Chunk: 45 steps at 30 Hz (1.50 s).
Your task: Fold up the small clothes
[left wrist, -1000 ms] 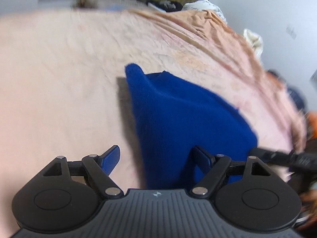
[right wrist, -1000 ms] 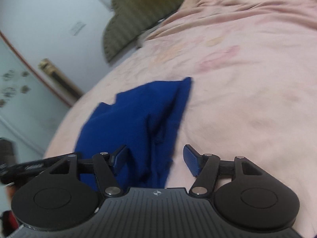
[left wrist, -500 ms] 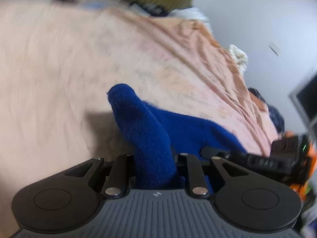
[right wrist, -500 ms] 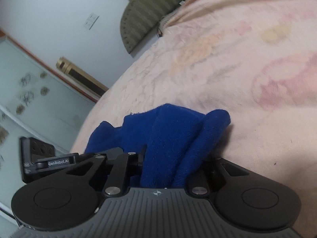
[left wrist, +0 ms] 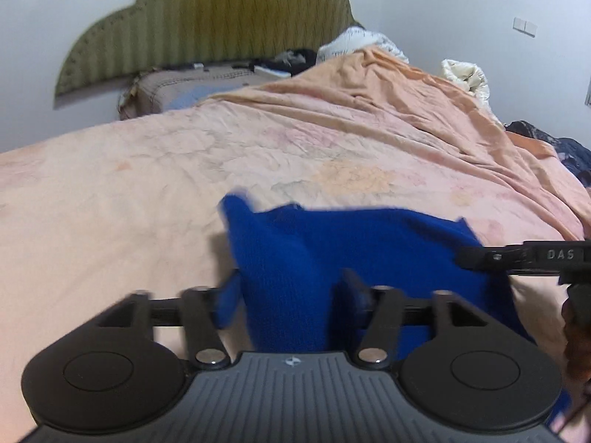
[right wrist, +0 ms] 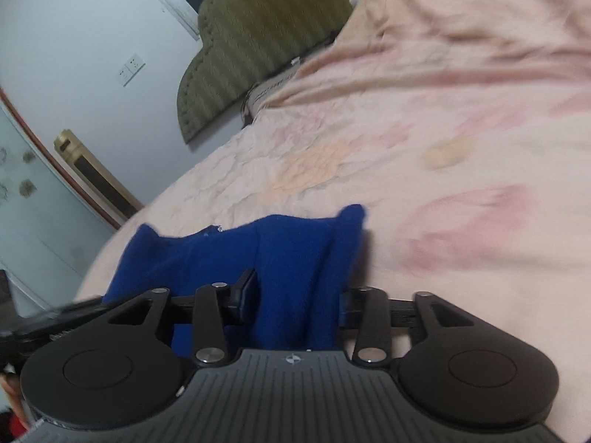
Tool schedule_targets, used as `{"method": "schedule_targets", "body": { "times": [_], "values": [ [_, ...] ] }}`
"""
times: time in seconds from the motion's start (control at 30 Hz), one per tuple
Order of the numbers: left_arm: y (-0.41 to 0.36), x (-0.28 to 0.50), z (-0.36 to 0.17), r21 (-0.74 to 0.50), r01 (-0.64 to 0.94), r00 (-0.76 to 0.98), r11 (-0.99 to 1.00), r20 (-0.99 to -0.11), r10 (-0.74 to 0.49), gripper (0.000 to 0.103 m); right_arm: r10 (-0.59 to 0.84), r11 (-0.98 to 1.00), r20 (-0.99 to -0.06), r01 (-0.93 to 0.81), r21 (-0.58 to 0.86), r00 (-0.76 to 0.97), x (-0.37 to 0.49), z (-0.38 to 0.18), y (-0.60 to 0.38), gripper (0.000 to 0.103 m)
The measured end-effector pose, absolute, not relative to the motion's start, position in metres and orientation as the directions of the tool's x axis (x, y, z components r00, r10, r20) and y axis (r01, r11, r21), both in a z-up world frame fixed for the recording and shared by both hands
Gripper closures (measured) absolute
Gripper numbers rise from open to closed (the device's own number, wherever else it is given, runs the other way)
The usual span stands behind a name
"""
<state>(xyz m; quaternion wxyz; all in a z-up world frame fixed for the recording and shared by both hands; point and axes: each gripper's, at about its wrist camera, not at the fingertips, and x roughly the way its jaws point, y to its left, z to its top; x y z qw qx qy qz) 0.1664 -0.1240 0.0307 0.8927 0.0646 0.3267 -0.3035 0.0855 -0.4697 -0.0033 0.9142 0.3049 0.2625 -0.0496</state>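
Cloth (left wrist: 354, 258), blue knit, bunched between both sets of part-open jaws, which have just been widening. Left gripper (left wrist: 291, 295) and right gripper (right wrist: 295, 299) clear of it; the fold could be lost through slump or snagging on withdrawal.

Open pink bedspread (left wrist: 147, 192) ahead; rumpled blanket (left wrist: 424, 110) ridge and headboard (left wrist: 221, 22) beyond

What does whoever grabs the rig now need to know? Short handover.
Left gripper: open, jaws have just been opening, with a bunch of the blue garment between them.
Right gripper: open, jaws also just opening around another bunch of the garment.
Garment: on the pink bed cover, rumpled at the near edge.
Done: no tidy fold visible yet.
Left: probably smooth it flat, then fold.
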Motion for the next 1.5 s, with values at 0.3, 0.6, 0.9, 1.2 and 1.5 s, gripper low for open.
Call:
{"method": "schedule_targets", "body": {
  "times": [0.3, 0.6, 0.9, 1.2, 1.5],
  "values": [
    [-0.093, 0.084, 0.010, -0.146, 0.657, 0.464, 0.740, -0.695, -0.549, 0.042, 0.192, 0.844, -0.576, 0.166, 0.510, 0.795, 0.006, -0.008, -0.439, 0.046],
    [-0.056, 0.081, 0.001, -0.380, 0.570, 0.361, 0.729, -0.680, -0.638, 0.087, 0.293, 0.718, -0.507, 0.164, 0.676, 0.811, -0.040, -0.026, -0.427, 0.087],
    [-0.064, 0.043, 0.018, -0.146, 0.583, 0.503, 0.800, -0.708, -0.496, 0.086, 0.172, 0.787, -0.568, 0.234, 0.571, 0.805, -0.053, -0.019, -0.400, 0.084],
    [-0.092, -0.005, 0.027, 0.083, 0.482, 0.678, 0.872, -0.666, -0.312, 0.036, -0.083, 0.960, -0.545, 0.213, 0.180, 0.834, -0.057, 0.017, -0.325, 0.048],
    [-0.089, -0.012, 0.019, 0.089, 0.412, 0.656, 0.907, -0.720, -0.227, 0.036, -0.184, 0.931, -0.581, 0.331, 0.157, 0.793, -0.069, 0.015, -0.311, 0.040]
  ]
}}
